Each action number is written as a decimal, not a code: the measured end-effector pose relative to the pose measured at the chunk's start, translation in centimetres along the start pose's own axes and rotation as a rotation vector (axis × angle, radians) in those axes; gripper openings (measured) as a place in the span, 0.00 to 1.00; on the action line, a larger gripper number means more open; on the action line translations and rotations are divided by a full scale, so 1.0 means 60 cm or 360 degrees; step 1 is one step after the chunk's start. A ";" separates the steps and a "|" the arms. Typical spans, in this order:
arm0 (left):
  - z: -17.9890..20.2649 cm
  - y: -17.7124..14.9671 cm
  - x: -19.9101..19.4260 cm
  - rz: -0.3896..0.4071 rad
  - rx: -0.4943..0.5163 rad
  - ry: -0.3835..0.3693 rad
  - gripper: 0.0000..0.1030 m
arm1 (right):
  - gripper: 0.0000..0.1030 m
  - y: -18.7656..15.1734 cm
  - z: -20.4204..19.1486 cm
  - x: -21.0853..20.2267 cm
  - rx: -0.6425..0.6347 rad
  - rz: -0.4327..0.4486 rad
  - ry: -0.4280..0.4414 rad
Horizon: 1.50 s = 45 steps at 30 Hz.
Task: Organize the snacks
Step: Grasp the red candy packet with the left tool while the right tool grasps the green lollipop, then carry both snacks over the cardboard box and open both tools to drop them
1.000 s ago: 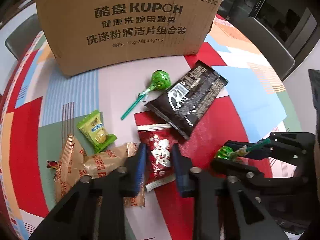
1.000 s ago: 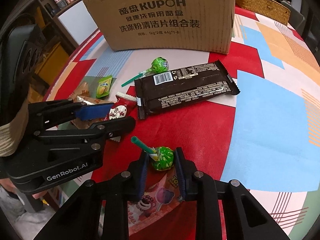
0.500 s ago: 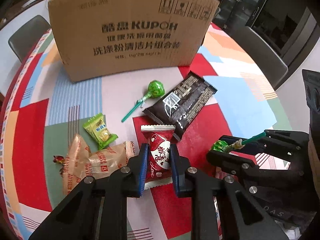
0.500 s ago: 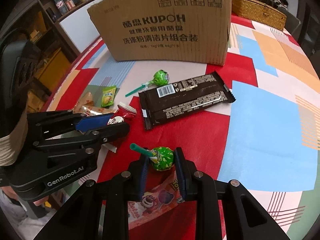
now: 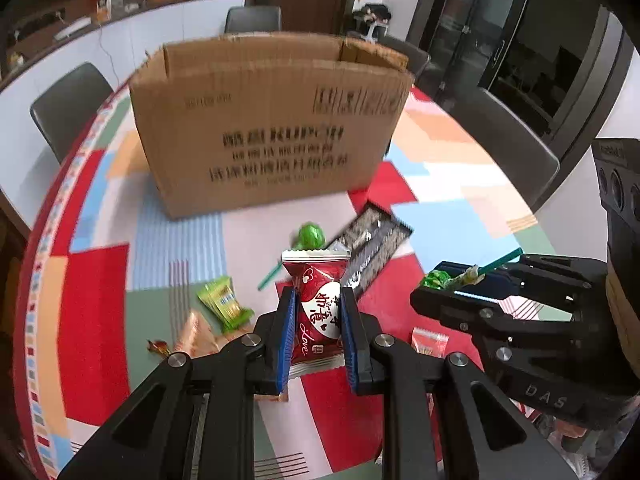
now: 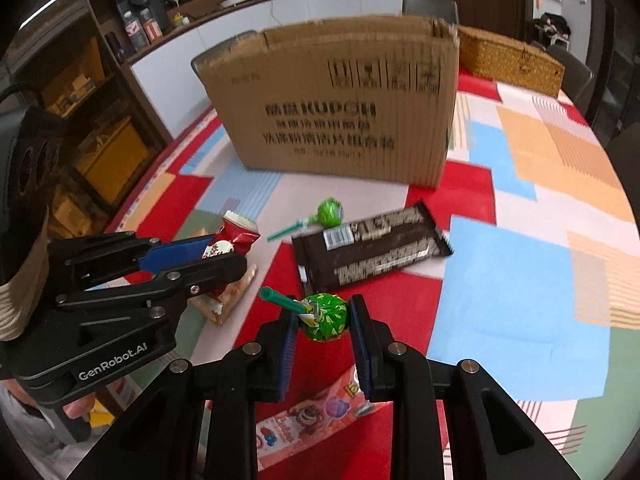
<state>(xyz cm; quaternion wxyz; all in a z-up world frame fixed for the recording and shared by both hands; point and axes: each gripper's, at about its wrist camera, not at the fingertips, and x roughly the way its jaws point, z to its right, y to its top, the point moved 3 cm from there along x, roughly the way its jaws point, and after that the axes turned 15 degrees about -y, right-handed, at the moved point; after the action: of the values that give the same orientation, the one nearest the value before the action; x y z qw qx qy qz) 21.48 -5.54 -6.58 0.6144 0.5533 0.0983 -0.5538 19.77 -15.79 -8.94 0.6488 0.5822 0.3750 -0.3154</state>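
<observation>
My left gripper (image 5: 316, 300) is shut on a red snack packet (image 5: 318, 304) with white lettering, held above the patchwork table. My right gripper (image 6: 324, 312) is shut on the head of a green lollipop (image 6: 325, 317), its green stick pointing up and left. In the left wrist view the right gripper (image 5: 444, 280) hangs at the right with that lollipop (image 5: 436, 280). In the right wrist view the left gripper (image 6: 224, 252) sits at the left with the red packet (image 6: 234, 236). An open cardboard box (image 5: 272, 136) stands behind the snacks.
On the table lie a second green lollipop (image 6: 330, 213), a dark chocolate bar (image 6: 372, 250), a green candy packet (image 5: 224, 302), tan biscuit packets (image 5: 196, 332) and a pink cartoon packet (image 6: 316, 416). A wicker basket (image 6: 508, 60) and dark chairs (image 5: 68, 104) stand beyond.
Both grippers have risen from the table with their snacks. The red packet went from lying under the left jaws to being lifted between them. The box top has come into view.
</observation>
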 end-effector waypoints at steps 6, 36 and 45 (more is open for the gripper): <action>0.011 0.034 -0.037 0.0115 0.0048 0.0005 0.21 | 0.26 0.037 0.006 -0.041 0.0010 0.0144 -0.0024; -0.021 0.251 -0.126 0.0449 0.0196 0.0104 0.21 | 0.26 0.264 0.012 -0.125 0.0029 0.0589 -0.0049; -0.064 0.284 -0.083 0.0335 0.0125 0.0111 0.21 | 0.26 0.314 0.017 -0.075 0.0039 0.0500 -0.0057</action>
<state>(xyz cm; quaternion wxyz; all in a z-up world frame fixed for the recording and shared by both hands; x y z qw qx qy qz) 34.98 -3.52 5.35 0.6434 0.6031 0.0393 -0.4700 33.49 -14.59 4.72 0.6896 0.6358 0.2638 -0.2247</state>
